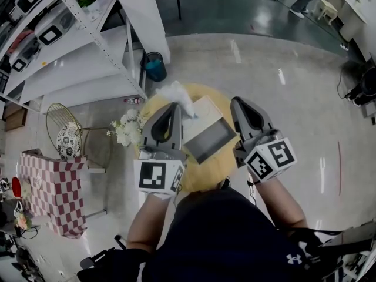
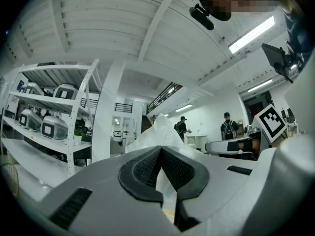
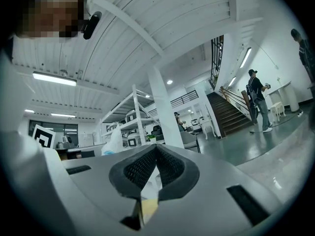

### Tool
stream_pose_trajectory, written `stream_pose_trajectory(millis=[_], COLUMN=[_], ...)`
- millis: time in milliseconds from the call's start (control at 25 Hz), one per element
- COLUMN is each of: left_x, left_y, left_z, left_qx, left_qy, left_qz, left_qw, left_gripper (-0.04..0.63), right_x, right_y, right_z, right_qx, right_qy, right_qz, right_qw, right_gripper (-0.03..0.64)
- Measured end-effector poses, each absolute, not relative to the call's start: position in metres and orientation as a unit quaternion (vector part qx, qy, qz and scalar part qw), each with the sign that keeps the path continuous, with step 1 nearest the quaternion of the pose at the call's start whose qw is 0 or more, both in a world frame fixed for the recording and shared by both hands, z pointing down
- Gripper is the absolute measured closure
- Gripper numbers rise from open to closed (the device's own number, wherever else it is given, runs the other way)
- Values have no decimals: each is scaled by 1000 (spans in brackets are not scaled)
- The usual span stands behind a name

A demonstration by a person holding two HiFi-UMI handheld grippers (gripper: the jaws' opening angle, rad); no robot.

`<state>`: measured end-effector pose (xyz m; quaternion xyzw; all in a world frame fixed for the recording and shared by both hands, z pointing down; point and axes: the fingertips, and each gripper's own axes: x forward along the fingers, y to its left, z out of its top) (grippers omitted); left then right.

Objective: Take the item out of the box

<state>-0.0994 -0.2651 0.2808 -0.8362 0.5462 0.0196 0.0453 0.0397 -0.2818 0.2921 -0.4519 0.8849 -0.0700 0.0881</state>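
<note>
1. Item. The item is a crumpled white plastic bag. It is gripped in my left gripper at the far left corner of the box. In the head view it stands up past the box's pale raised flap. I cannot tell whether its lower end is inside the box.

2. Left gripper. In the left gripper view the left gripper has its jaws closed down narrow. The white plastic bag is pinched between the ribbed pads and rises in a peak above the tips.

3. Right gripper. My right gripper lies along the right side of the box, its tips beyond the box's far right corner. In the right gripper view the right gripper has its pads meeting tip to tip. Nothing shows clamped at the tips. White and yellow surfaces show through the gap behind them.

4. Box. The box sits open on a round yellow table, between the two grippers. Its grey interior faces up.

5. Surroundings.
- A bunch of white flowers stands just beside the table's left edge.
- A wire chair stands further left.
- A red-and-white checked cloth lies nearer me, below the chair.
- A teal bin stands beyond the table, at the foot of white shelving.
</note>
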Motion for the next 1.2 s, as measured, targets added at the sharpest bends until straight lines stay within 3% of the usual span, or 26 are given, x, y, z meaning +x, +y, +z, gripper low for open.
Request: stream_pose_trajectory(millis=[1200], left_x=[-98], left_y=[-263], left_z=[291], left_qx=[-833], left_qy=[552], left_qz=[15], left_qw=[37], left_gripper=[580], right_x=[37], right_y=[-273], right_z=[283], right_qx=[-420], right_qy=[901], right_qz=[-47], right_qw=[100], right_gripper=[609])
